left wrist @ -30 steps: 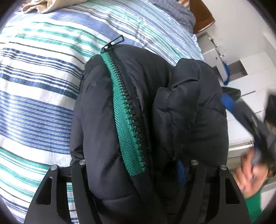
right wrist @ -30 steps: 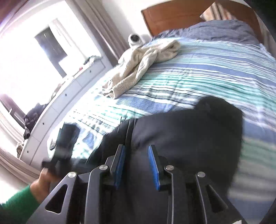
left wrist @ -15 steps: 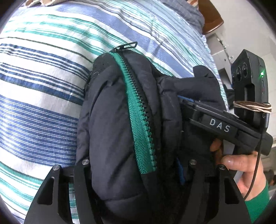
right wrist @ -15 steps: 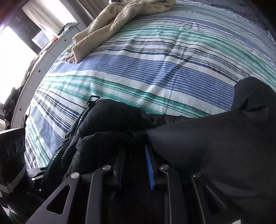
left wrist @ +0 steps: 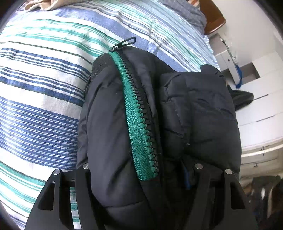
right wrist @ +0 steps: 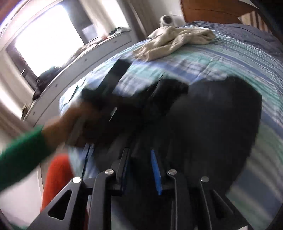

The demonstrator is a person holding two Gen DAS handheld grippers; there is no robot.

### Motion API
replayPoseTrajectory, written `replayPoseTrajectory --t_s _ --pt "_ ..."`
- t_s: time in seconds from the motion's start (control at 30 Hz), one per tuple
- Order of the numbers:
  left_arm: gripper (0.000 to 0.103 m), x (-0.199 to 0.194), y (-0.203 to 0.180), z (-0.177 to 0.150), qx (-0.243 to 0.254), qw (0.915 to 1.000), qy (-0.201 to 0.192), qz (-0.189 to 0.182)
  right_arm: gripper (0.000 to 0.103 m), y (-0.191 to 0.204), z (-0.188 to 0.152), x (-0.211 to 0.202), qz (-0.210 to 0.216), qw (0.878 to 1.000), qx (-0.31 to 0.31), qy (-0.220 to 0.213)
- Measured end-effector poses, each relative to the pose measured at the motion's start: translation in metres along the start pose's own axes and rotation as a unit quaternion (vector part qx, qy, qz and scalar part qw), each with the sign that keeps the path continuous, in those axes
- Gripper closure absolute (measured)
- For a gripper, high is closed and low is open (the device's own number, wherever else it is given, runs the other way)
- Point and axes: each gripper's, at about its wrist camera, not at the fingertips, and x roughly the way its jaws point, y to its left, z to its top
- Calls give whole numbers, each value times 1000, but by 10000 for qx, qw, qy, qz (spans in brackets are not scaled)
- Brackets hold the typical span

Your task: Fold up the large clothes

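The left gripper (left wrist: 139, 178) is clamped on a bunched black padded jacket (left wrist: 199, 113), its jaws spread wide around the thick fold. A green zipper (left wrist: 139, 116) runs up the bundle from near to far, ending at a black pull tab (left wrist: 124, 43). In the blurred right wrist view, the right gripper (right wrist: 139, 169) has blue-padded fingers (right wrist: 156, 174) set a little apart over dark jacket cloth; whether they pinch it cannot be told. The jacket lies on a striped blue, green and white bedspread (left wrist: 40, 85). A cream towel (right wrist: 175, 41) is crumpled at the far end, near the wooden headboard (right wrist: 210, 8). White drawers (left wrist: 256, 123) stand to the right.
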Motion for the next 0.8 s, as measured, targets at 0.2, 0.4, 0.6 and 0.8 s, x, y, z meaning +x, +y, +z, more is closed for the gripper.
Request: replayPoseTrajectory --t_s 0.2,0.4,0.6,0.8 --pt "31 1 -6 -12 81 9999 -75 47 81 -14 -51 12 -564 9967 582 69" --pt "29 5 -10 -14 124 9998 -141 73 82 -12 -66 46 -938 9945 458 -50" --pt "29 5 -10 -14 85 9999 -131 68 82 -34 -45 8 -201 9933 1141 -64" --pt "29 4 -5 -15 53 9998 -169 -46 81 -111 28 -31 -680 9736 1941 -986"
